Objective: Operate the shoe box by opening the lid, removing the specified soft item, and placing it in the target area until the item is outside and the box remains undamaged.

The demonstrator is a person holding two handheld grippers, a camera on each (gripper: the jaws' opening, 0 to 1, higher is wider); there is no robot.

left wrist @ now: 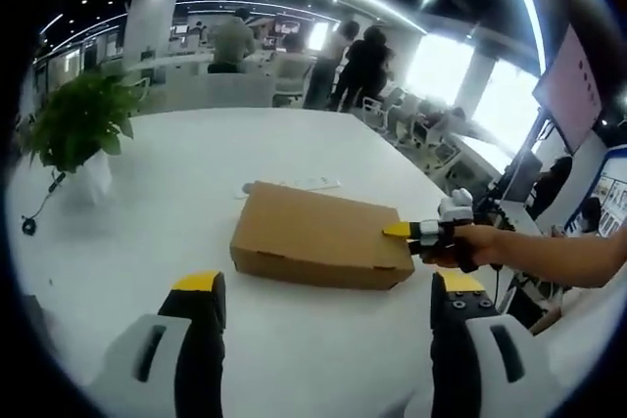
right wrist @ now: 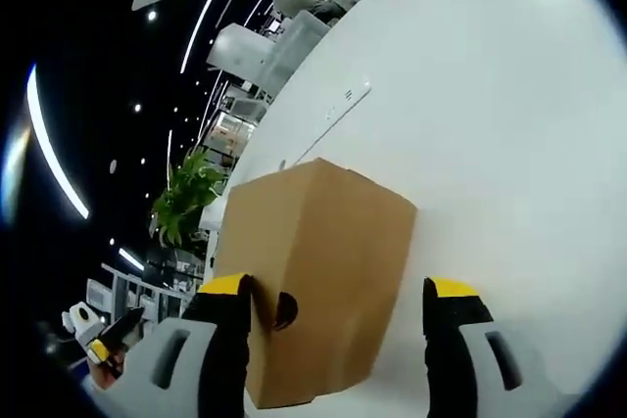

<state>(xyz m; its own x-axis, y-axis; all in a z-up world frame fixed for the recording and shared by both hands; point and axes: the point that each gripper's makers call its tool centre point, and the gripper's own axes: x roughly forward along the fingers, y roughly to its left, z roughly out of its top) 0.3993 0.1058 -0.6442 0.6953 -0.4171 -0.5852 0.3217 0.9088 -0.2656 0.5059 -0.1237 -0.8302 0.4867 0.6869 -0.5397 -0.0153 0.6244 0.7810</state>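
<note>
Your right gripper (right wrist: 333,315), fingers spread, meets the closed shoe box (left wrist: 318,237) on the white surface (left wrist: 176,173); left gripper (left wrist: 328,305) waits spread. Lift the lid gently.

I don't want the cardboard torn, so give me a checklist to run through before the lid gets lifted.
1. Shoe box lid shut and flat: ok.
2. Box undamaged: ok on the faces showing; far side cannot tell.
3. Right hand-held gripper at the box's end by the lid edge: ok; in the right gripper view one jaw sits at the notch.
4. Left hand-held gripper open, short of the box: ok.
5. Bare table beside the box for the item: ok.
6. Soft item inside: cannot tell.
</note>
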